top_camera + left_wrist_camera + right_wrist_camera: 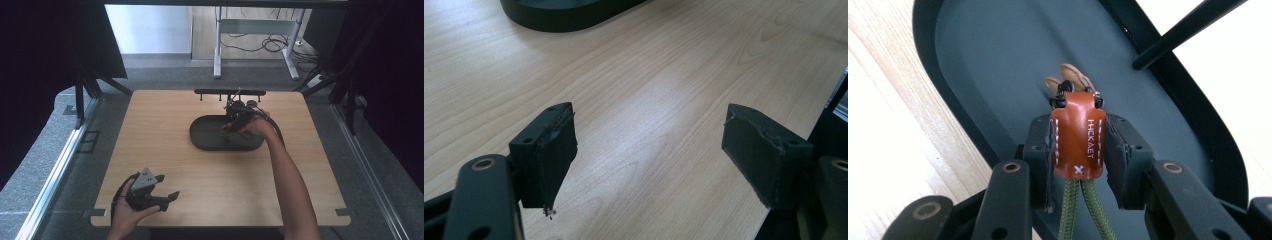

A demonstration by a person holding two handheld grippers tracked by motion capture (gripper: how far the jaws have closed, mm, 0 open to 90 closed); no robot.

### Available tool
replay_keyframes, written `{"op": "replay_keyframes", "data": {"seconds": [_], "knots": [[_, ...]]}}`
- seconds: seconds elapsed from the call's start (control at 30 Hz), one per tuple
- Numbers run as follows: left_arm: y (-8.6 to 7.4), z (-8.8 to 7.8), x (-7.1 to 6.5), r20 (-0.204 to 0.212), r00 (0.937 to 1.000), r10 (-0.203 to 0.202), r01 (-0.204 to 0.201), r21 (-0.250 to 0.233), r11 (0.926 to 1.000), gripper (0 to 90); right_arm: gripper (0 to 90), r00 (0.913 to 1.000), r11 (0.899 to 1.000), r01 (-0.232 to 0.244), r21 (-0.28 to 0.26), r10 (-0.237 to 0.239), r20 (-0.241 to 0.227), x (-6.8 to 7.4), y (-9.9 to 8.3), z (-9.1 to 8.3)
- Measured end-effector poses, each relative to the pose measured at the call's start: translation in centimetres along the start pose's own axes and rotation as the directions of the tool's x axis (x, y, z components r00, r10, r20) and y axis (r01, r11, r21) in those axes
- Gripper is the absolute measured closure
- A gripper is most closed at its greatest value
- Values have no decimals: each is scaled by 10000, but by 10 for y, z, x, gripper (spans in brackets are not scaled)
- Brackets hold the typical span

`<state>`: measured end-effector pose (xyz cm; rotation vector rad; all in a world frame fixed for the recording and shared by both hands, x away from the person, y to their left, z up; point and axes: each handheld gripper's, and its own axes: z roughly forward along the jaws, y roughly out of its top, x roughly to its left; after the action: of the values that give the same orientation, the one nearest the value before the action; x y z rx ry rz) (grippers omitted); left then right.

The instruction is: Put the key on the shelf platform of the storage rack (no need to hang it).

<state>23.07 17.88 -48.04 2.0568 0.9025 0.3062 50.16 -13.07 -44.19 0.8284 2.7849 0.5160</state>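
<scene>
From above my side, one camera looks forward and down over the worktop (165,175); my gripper cameras look closely along their jaws, all sharing the dark tray (205,140).

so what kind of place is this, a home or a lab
Most likely a lab or recording workspace, not a home: a bare wooden table framed by metal rails and dark curtains, grey carpet, and a desk frame with loose cables behind.

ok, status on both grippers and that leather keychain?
Right gripper shut on brown leather keychain, over the dark oval tray. Left gripper open, empty, by the near table edge. Black rod beside tray, not blocking.
</scene>
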Motion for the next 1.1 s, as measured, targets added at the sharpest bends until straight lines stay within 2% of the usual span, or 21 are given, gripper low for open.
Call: {"op": "replay_keyframes", "data": {"seconds": [0.27,0.43,0.8,1.1], "knots": [[0,0,0,7,10000,-3,3,28,10000,221,631,10000,9999,35,115,-35,16,1,-1,7],[-1,0,1,-9,10000,-17,17,26,10000,220,599,10000,9999,80,-64,-81,-10,2,0,6],[0,2,-1,10,10000,3,-3,40,10000,221,561,9999,9991,110,-414,-109,18,8,-2,-12],[0,3,-1,19,10000,39,-39,88,10000,220,519,9996,9962,-50,-871,25,-287,15,-8,-28]]}}
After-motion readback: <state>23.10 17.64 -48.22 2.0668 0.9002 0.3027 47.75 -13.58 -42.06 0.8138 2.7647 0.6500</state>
